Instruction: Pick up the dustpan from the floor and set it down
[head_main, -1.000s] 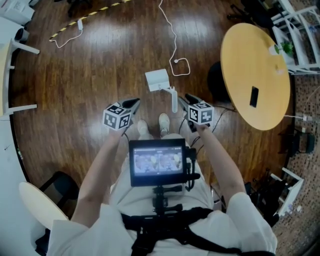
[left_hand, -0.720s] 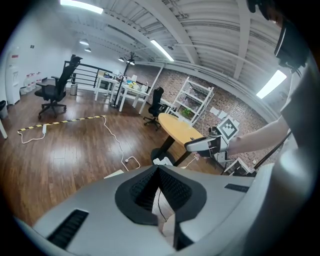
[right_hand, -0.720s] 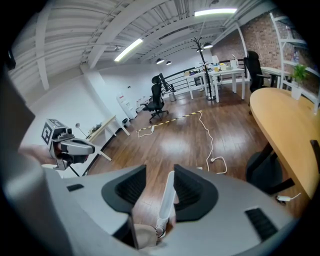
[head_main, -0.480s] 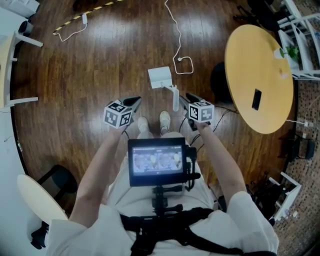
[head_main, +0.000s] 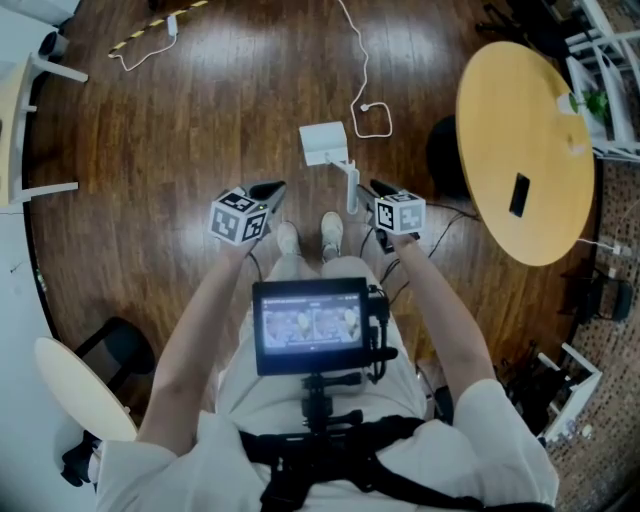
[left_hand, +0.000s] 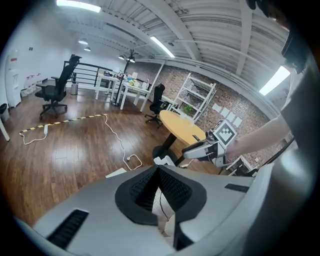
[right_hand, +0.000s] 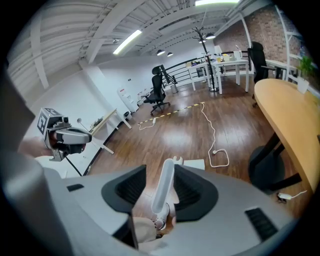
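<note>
The white dustpan (head_main: 324, 143) lies on the wooden floor ahead of the person's shoes, its handle (head_main: 349, 190) slanting back toward them. My right gripper (head_main: 372, 186) hangs just right of the handle. In the right gripper view the handle (right_hand: 163, 192) runs up between the jaws of the right gripper (right_hand: 161, 169); floor shows between it and the left pad, so the jaws are open. The pan (right_hand: 194, 163) lies beyond. My left gripper (head_main: 272, 188) hovers left of the shoes, and its tips (left_hand: 159, 169) meet, shut on nothing.
A round yellow table (head_main: 520, 150) with a dark phone (head_main: 518, 195) stands at the right, its dark base (head_main: 445, 160) near the dustpan. A white cable (head_main: 365, 80) loops on the floor behind the pan. The shoes (head_main: 307, 240) are beside the handle. A white chair (head_main: 80, 400) is lower left.
My right gripper has sunk a little along the handle. The dustpan stays on the floor and the left gripper has kept still; the head view has drifted slightly.
</note>
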